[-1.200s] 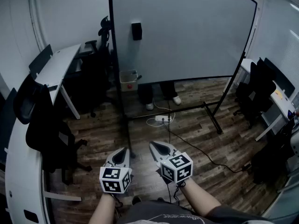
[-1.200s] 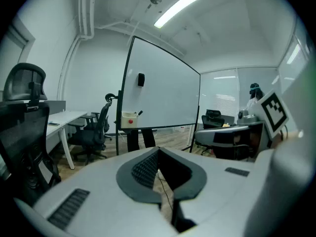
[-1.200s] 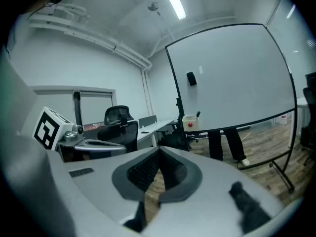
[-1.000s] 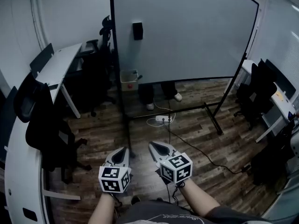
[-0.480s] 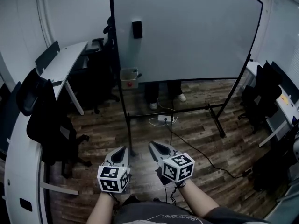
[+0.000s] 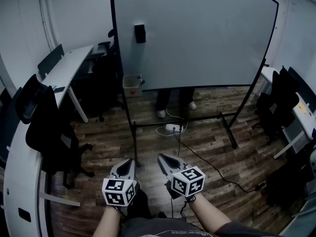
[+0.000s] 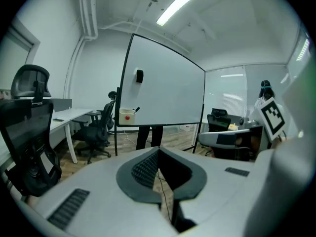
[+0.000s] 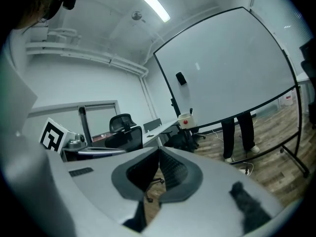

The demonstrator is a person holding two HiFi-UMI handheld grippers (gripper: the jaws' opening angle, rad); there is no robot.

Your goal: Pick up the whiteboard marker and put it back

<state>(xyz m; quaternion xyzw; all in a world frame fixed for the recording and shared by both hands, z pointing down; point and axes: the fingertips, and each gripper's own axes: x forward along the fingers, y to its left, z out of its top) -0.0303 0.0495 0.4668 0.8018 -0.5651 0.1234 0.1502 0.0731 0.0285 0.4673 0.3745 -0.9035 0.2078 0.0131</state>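
A dark whiteboard marker (image 7: 137,110) sticks up out of a small pale box (image 6: 131,85) with a red dot, fixed at the whiteboard's (image 6: 197,33) lower left corner. The marker (image 8: 191,111) and box (image 8: 185,121) also show in the right gripper view. My left gripper (image 6: 128,161) and right gripper (image 6: 162,157) hover low in front of me, far short of the board, side by side. Each has its jaws closed together with nothing between them, as the left gripper (image 7: 158,149) and right gripper (image 8: 159,151) views show.
A black eraser (image 6: 140,33) clings to the board's upper left. Someone's legs (image 6: 163,100) stand behind the board. A power strip (image 6: 173,128) and cable lie by the stand's feet. Office chairs (image 6: 42,127) and a white desk (image 6: 64,65) line the left; more chairs (image 6: 276,102) sit right.
The head view has shifted a little, so the board stands slightly further left and lower in frame. Both grippers keep the same low, shut pose.
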